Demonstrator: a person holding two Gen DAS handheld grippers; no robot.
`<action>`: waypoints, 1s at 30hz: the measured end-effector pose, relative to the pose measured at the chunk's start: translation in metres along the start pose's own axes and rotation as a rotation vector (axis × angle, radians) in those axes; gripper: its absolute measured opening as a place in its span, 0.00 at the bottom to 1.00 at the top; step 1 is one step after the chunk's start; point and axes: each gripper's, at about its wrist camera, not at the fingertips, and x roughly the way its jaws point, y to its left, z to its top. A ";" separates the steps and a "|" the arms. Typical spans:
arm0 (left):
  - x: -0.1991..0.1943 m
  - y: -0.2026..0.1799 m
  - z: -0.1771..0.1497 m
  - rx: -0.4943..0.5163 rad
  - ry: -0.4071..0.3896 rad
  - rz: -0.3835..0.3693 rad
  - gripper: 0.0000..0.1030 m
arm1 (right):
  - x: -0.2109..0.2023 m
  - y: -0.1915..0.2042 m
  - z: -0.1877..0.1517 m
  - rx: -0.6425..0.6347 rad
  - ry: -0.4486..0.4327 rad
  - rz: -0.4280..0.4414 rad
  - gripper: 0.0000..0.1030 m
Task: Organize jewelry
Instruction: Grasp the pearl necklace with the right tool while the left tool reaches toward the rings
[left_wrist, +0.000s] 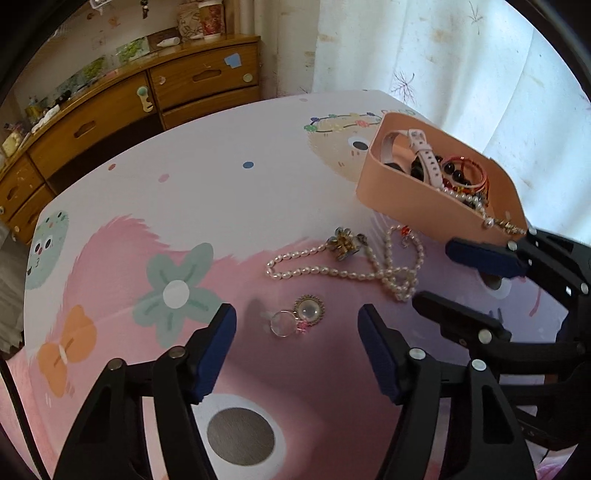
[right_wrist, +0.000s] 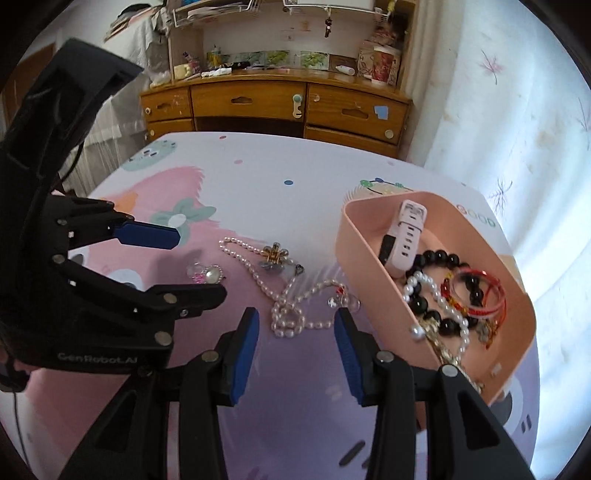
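Both claws apart, left gripper w/ ridged blue pads near round pearl brooch; right gripper near knotted white pearl strand, beside smooth peach plastic tray.

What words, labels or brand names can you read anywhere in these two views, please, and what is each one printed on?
"GenRobot.AI": embossed on the black body of the left gripper, seen in the right wrist view; the last letters are partly cut off.
The patterned paper cup on the wooden dresser carries print too blurred to read.
No legible text on the pink tray or the cartoon table cover.
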 end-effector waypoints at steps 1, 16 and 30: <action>0.001 0.001 0.000 0.006 -0.005 -0.004 0.58 | 0.003 0.000 0.001 -0.002 -0.001 -0.001 0.41; 0.007 0.001 -0.009 0.057 -0.013 -0.004 0.19 | 0.024 0.011 0.001 -0.048 0.021 -0.009 0.41; 0.002 0.010 -0.012 0.022 -0.021 0.018 0.19 | 0.025 0.008 0.006 0.082 0.103 0.151 0.05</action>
